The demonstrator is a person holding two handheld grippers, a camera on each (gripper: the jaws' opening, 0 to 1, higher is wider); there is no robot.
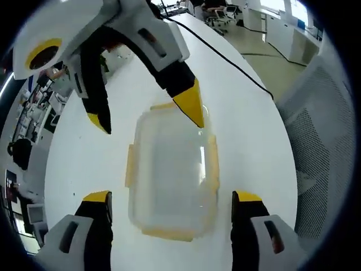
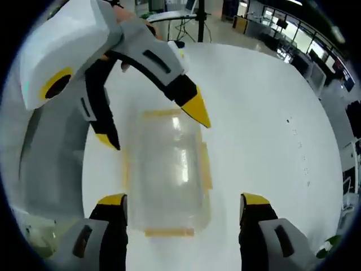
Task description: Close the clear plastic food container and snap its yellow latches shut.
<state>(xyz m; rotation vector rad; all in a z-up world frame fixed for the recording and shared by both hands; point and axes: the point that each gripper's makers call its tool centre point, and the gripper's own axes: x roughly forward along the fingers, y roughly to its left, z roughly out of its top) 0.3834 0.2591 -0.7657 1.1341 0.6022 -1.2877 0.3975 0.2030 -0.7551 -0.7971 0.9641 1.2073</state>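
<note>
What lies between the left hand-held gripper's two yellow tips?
In the left gripper view, the clear container on the white table lies between the left hand-held gripper's tips.

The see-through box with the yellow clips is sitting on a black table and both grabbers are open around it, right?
Nearly. The table is white, not black, as the left gripper view shows. The rest holds: the clear container with yellow latches sits on it, and the left gripper and right gripper are both open, one at each end.
</note>
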